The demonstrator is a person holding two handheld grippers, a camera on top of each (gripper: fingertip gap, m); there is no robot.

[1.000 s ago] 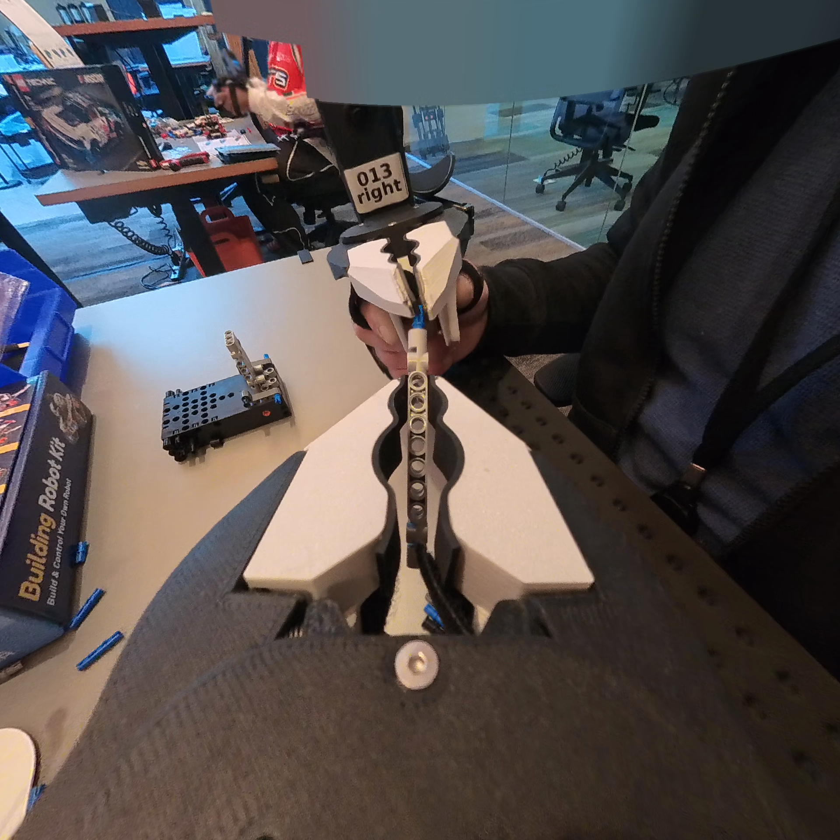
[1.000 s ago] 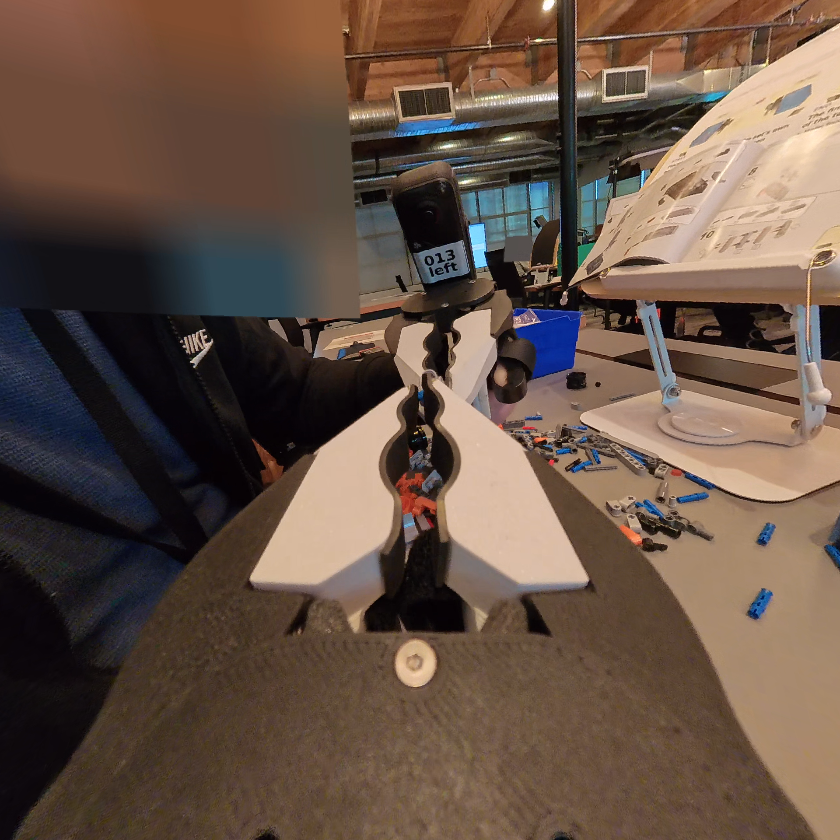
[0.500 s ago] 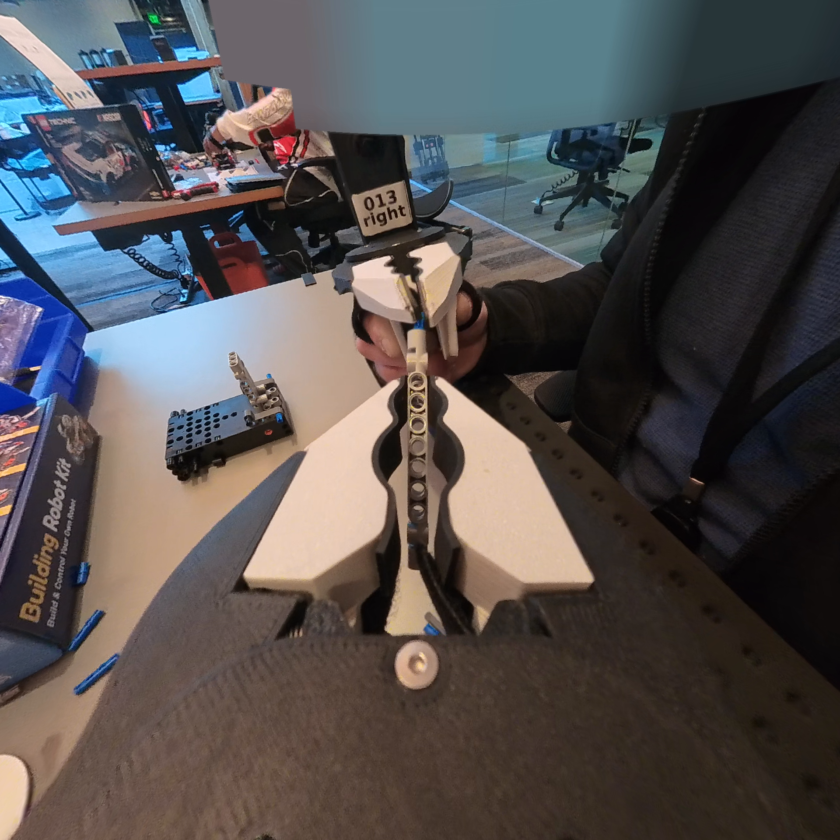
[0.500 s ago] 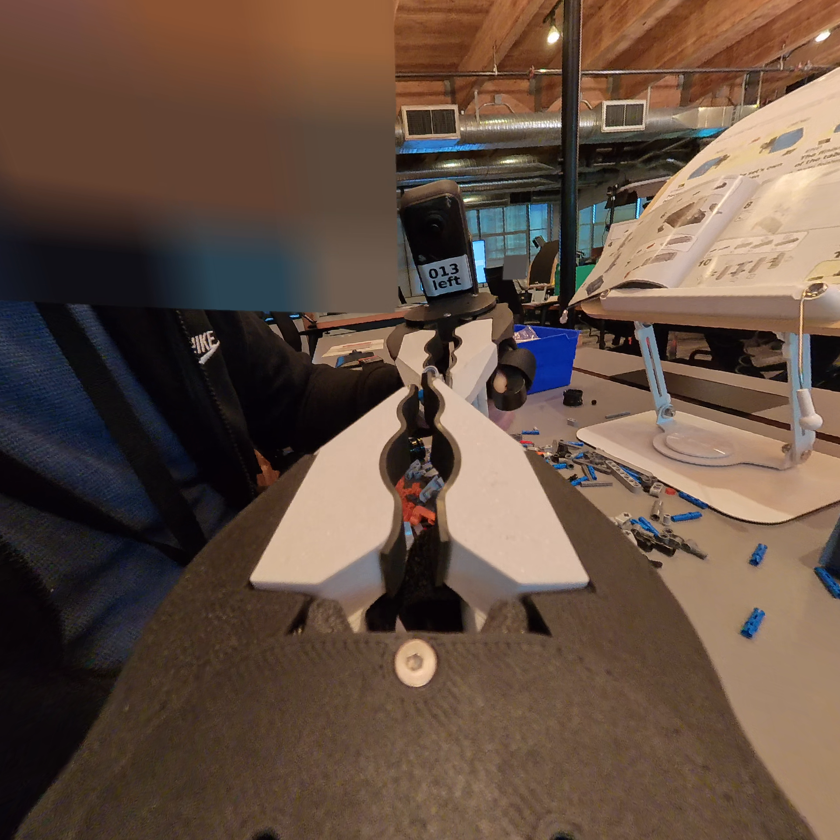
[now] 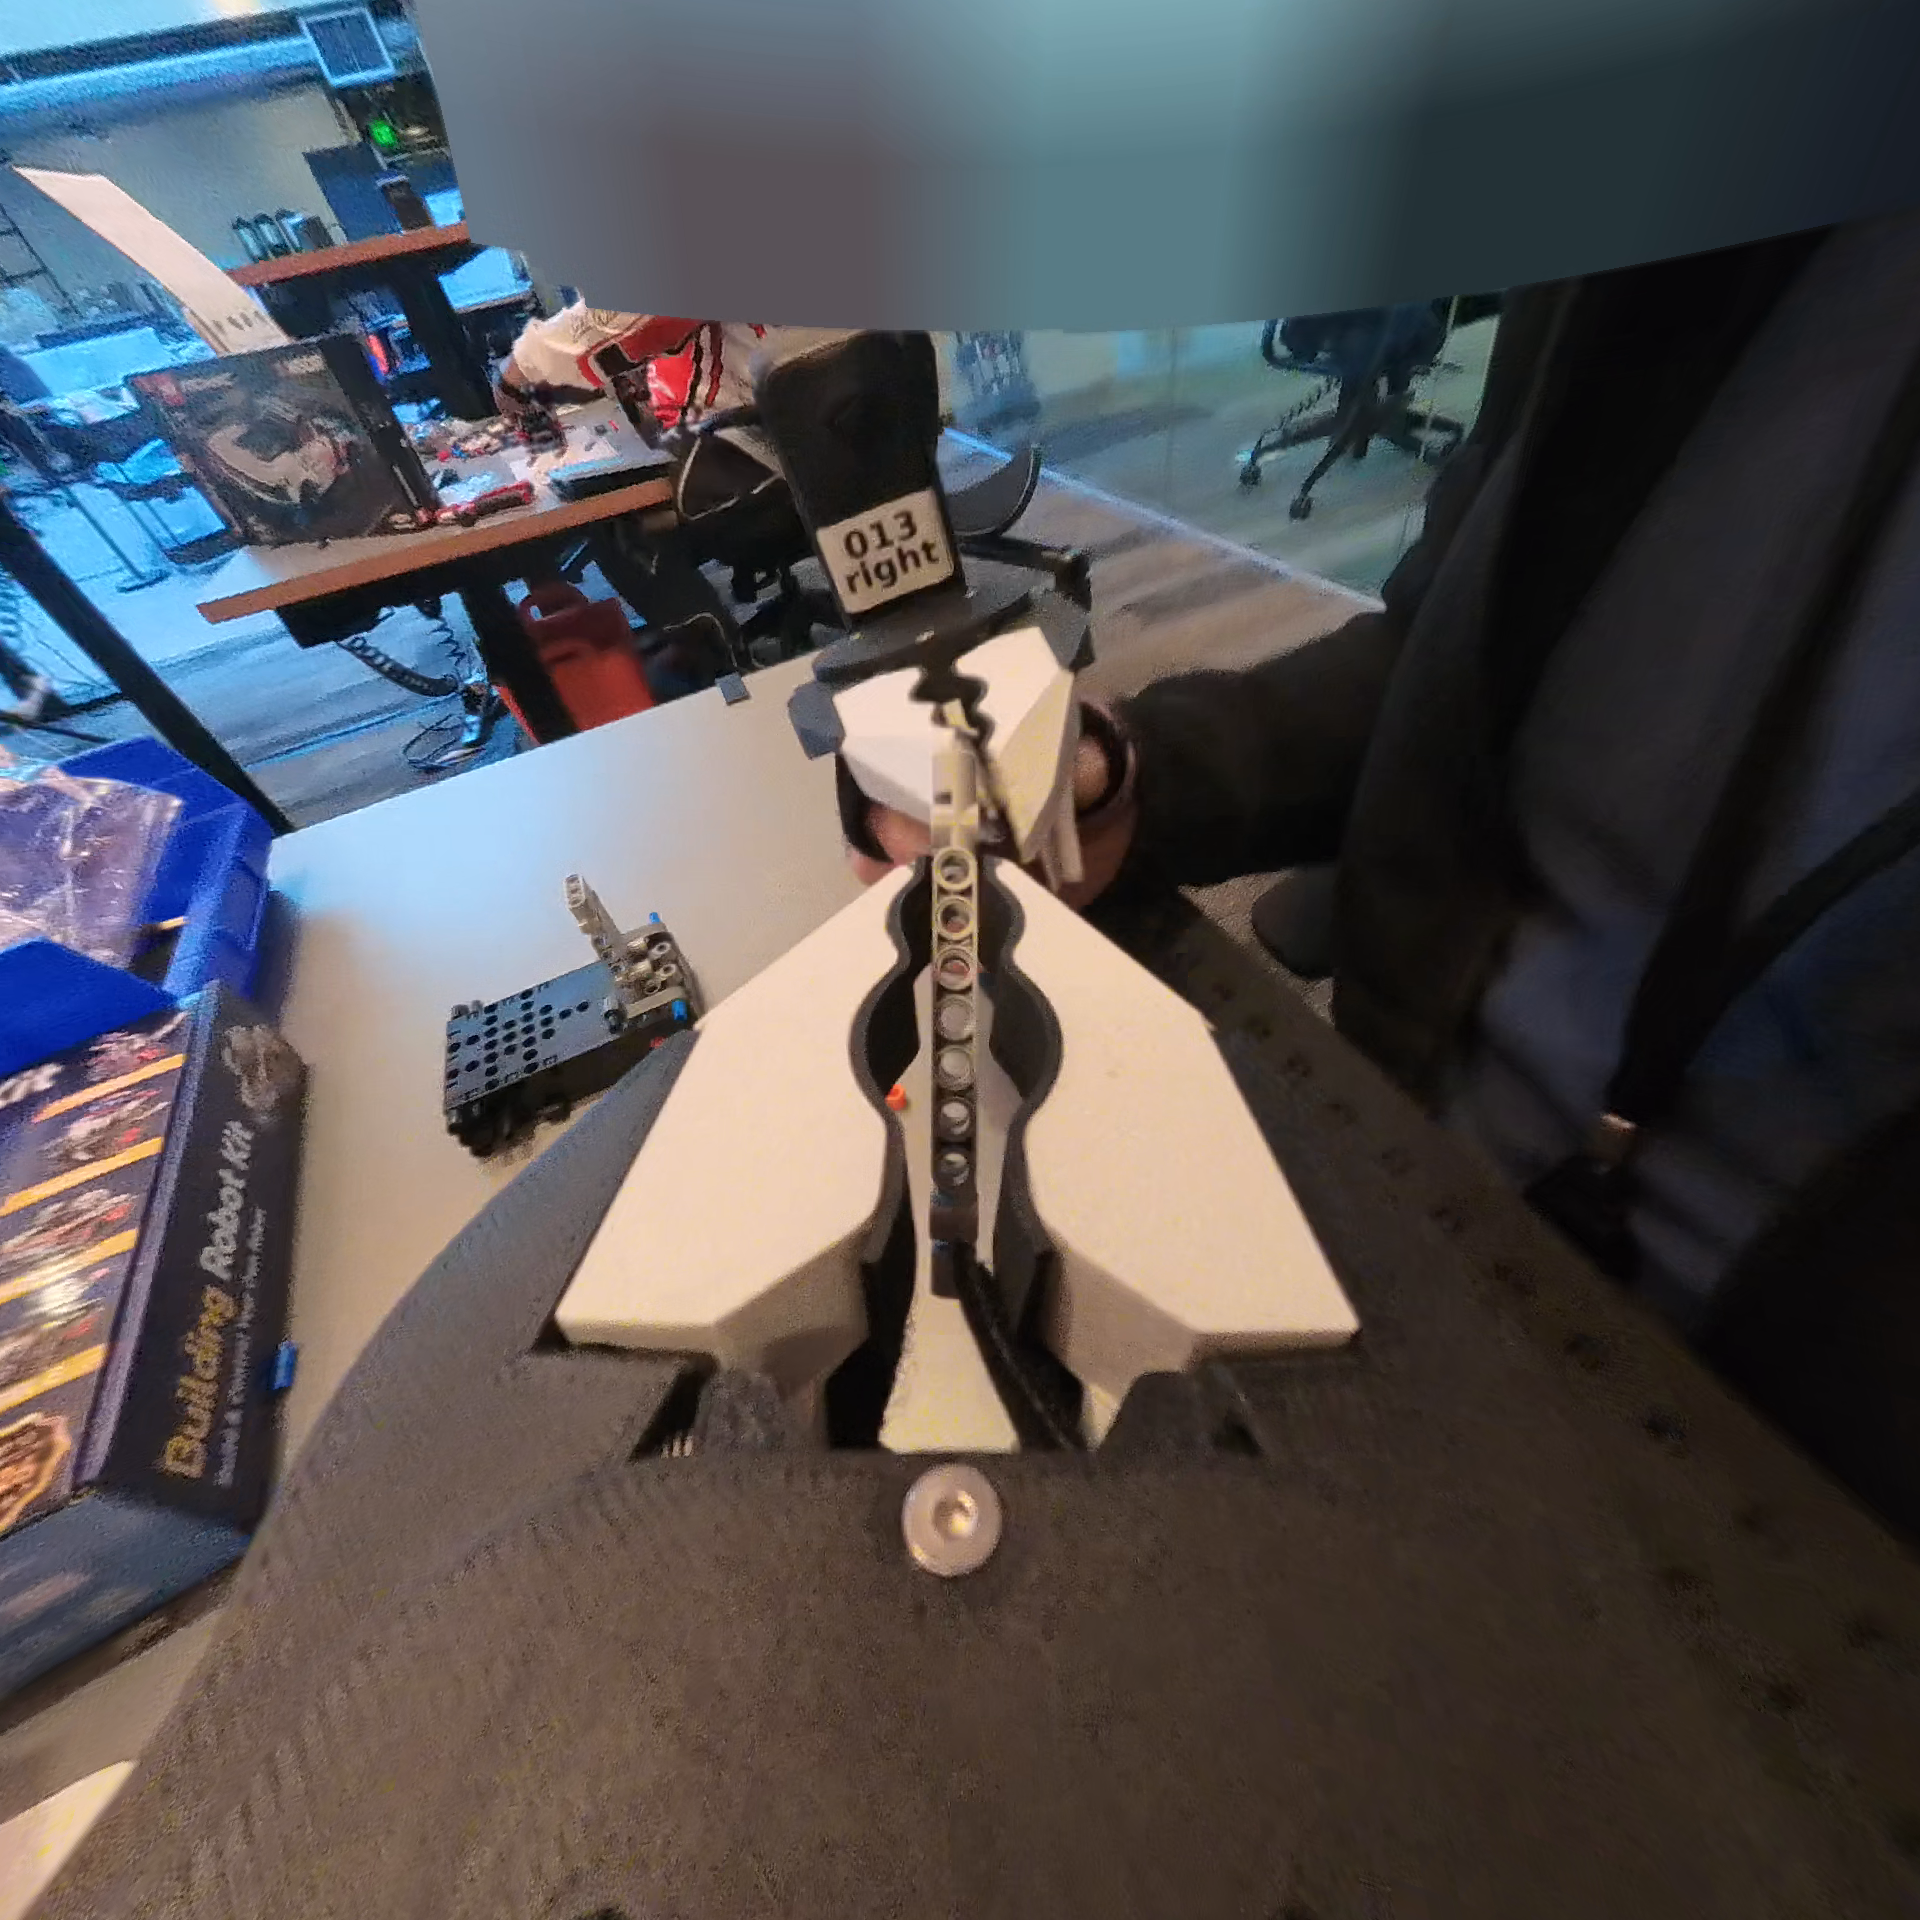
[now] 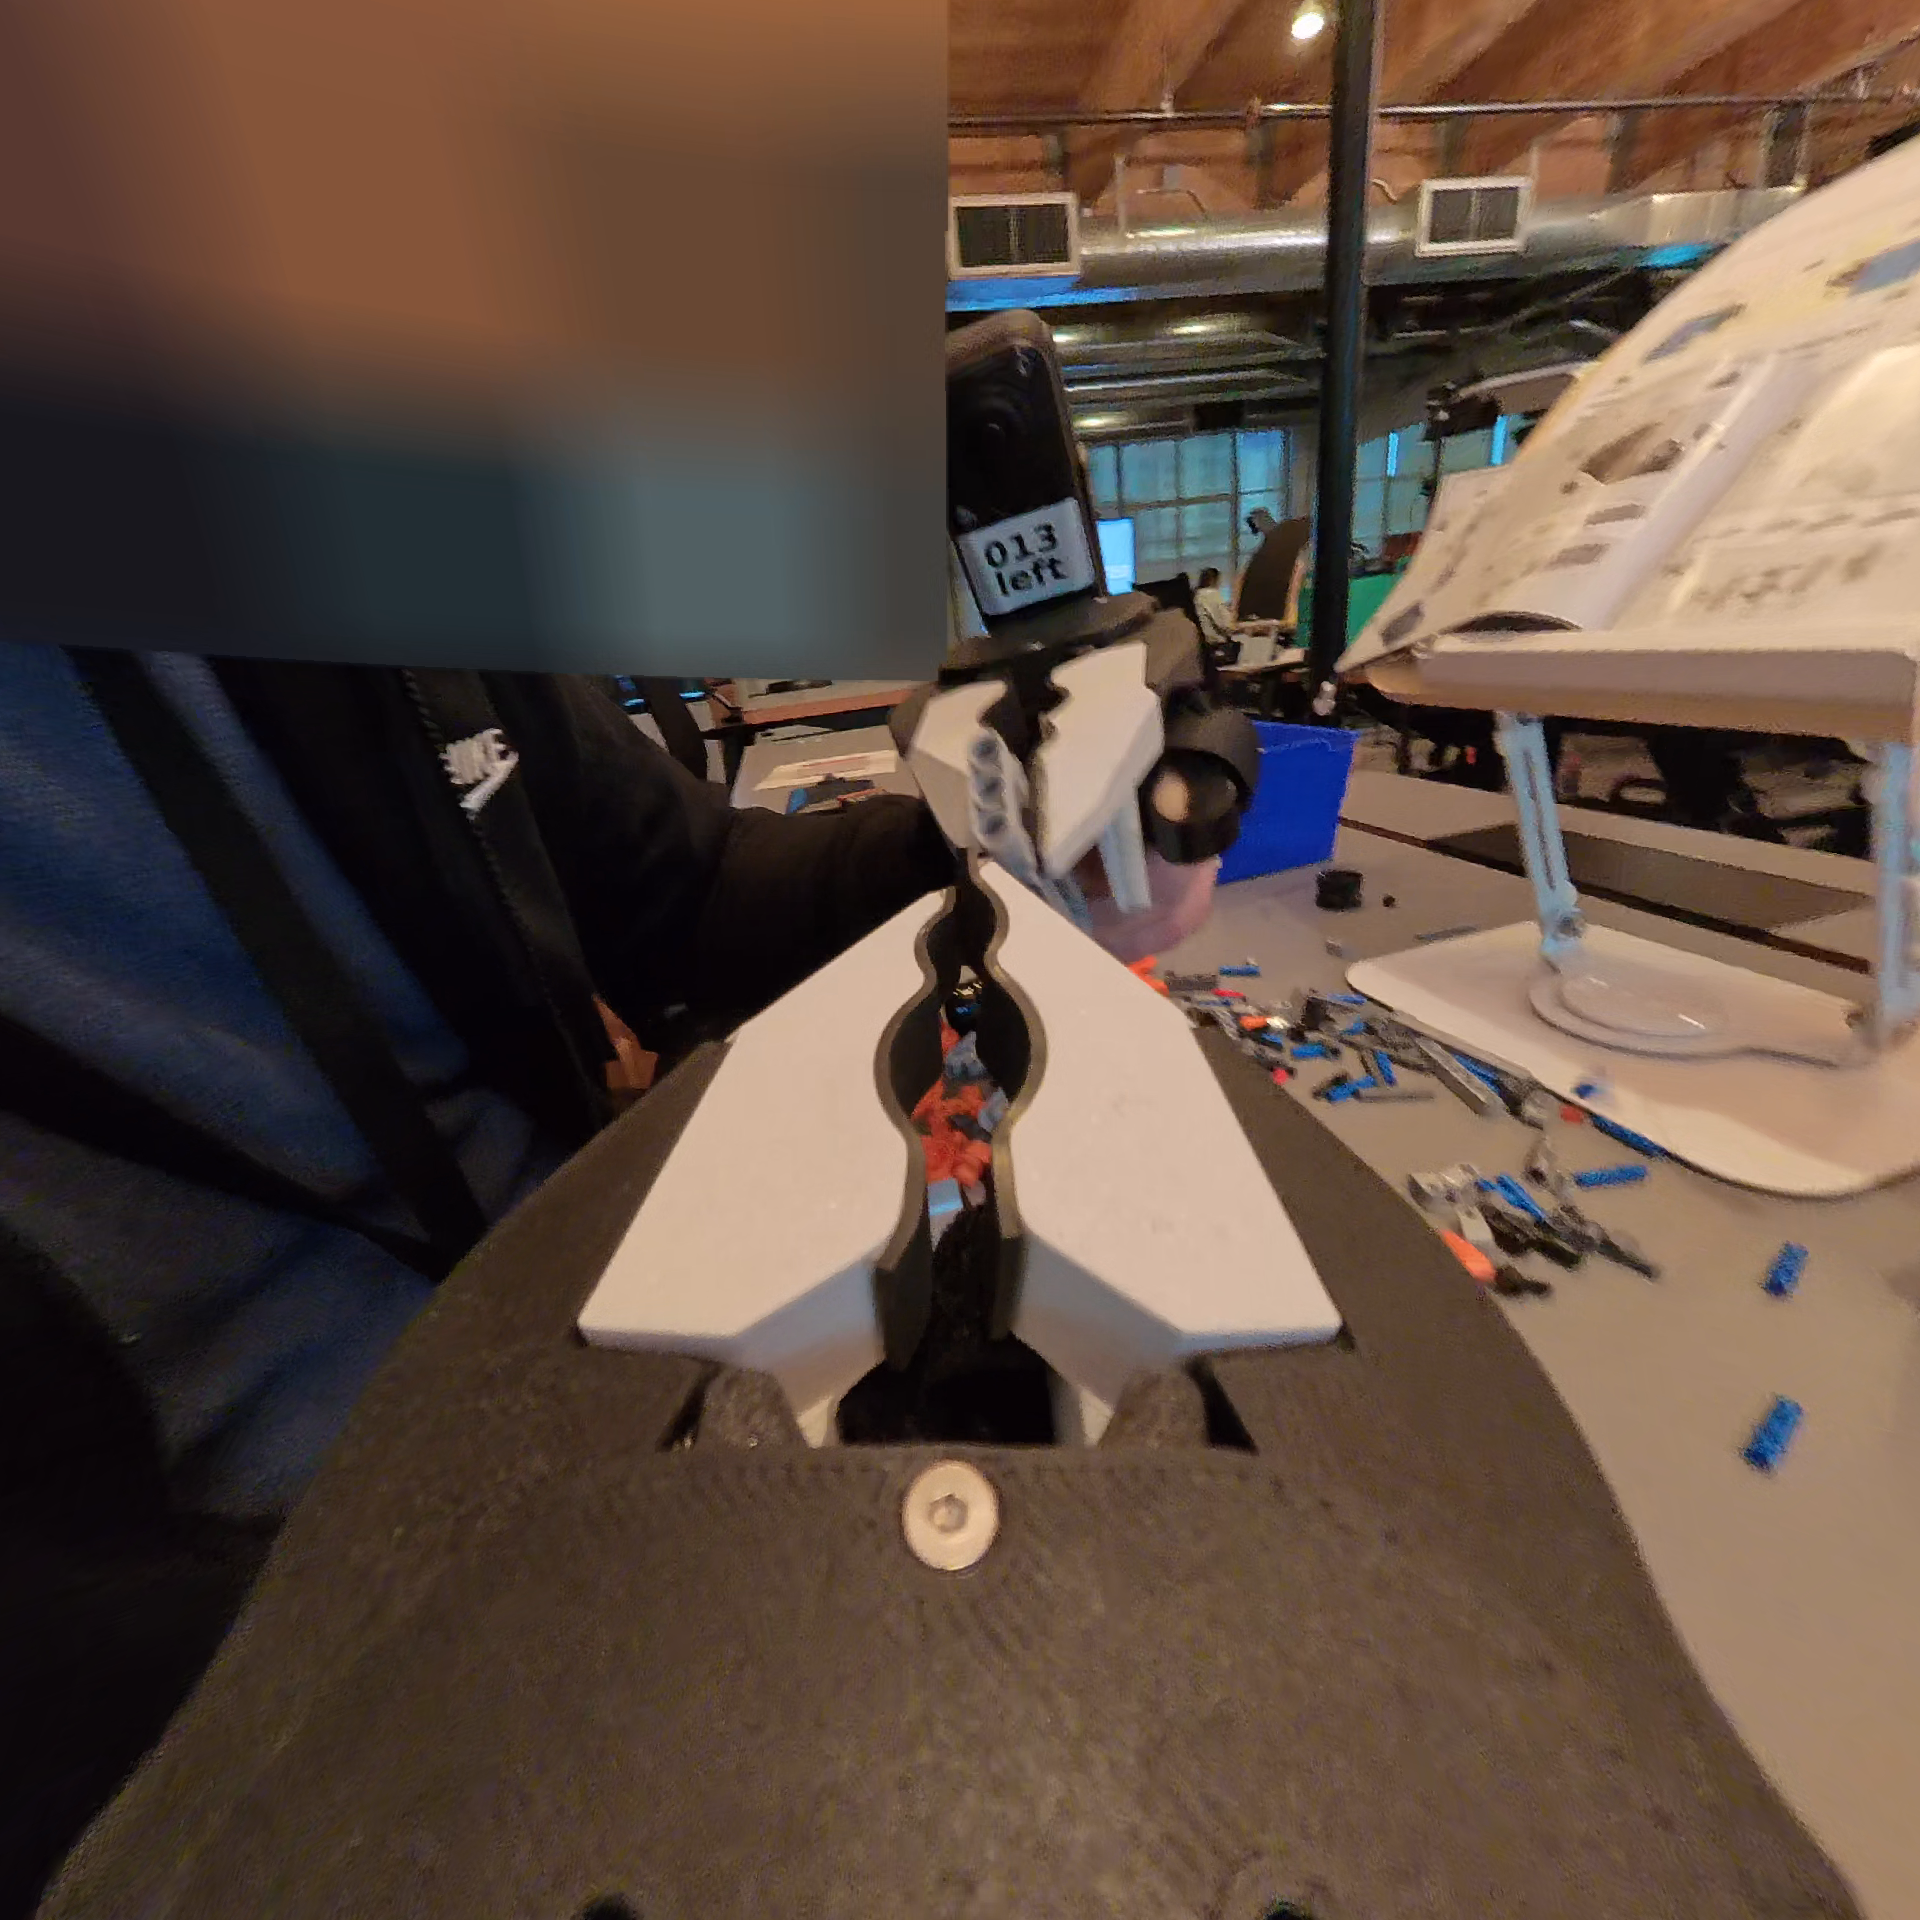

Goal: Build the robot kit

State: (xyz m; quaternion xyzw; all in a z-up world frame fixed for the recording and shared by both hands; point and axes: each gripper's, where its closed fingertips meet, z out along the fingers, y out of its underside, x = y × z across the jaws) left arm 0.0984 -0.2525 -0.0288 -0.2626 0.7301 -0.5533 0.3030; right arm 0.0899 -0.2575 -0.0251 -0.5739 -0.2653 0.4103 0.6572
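Observation:
My left gripper [image 5: 956, 883] is shut on a long grey perforated beam [image 5: 954, 1023] that sticks out past its fingertips. My right gripper [image 5: 961, 727] faces it nose to nose with its jaws closed, and the beam's far end lies over that gripper's tips. The small blue pin seen earlier between those tips is hidden behind the beam end. In the right wrist view my right gripper [image 6: 971, 883] is shut just below the left gripper [image 6: 1029, 847] and the beam [image 6: 992, 790]. Both are held above the table.
A black perforated block with grey pieces [image 5: 566, 1039] lies on the grey table, beside a kit box [image 5: 135, 1247] and a blue bin [image 5: 156, 831]. Small loose parts [image 6: 1351, 1049] are scattered before a white stand [image 6: 1662, 1039] with an open booklet [image 6: 1662, 520]. The person's torso is close by. Less than 4 cm separates the two grippers' tips.
The two grippers have come closer together. The beam's end now overlaps the right gripper's tips and covers the blue pin. Both views have tilted slightly.

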